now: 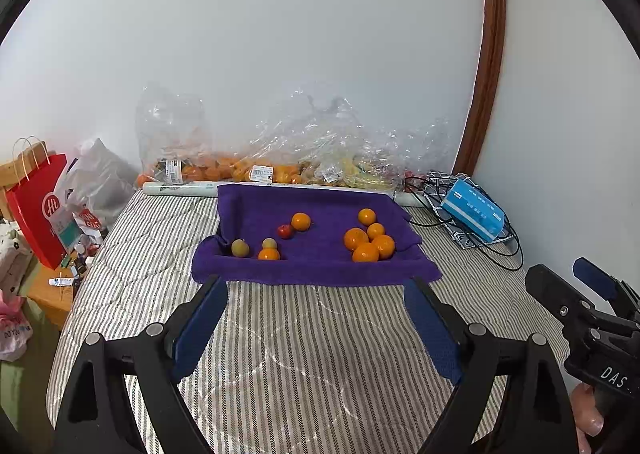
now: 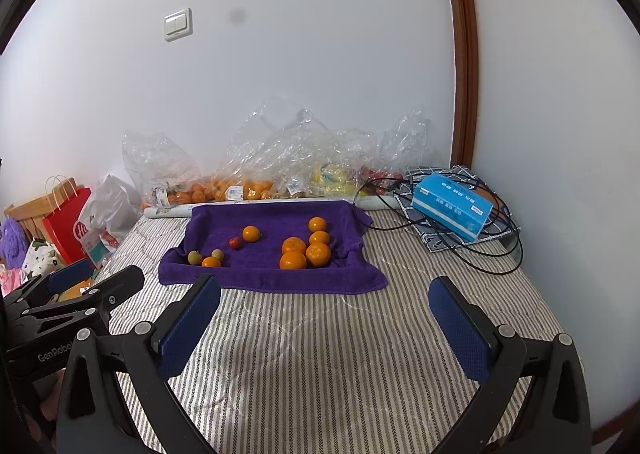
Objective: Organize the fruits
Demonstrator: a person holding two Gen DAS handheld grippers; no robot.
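On the bed, both grippers' fingers spread empty short of the purple towel; approach the stray tangerine squarely, clearing the small red fruit.

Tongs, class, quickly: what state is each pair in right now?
Left tongs: open, holding nothing.
Right tongs: open, holding nothing.

Orange tangerines and a red fruit on a purple towel, over grey-and-white striped bedding, beside a blue box.
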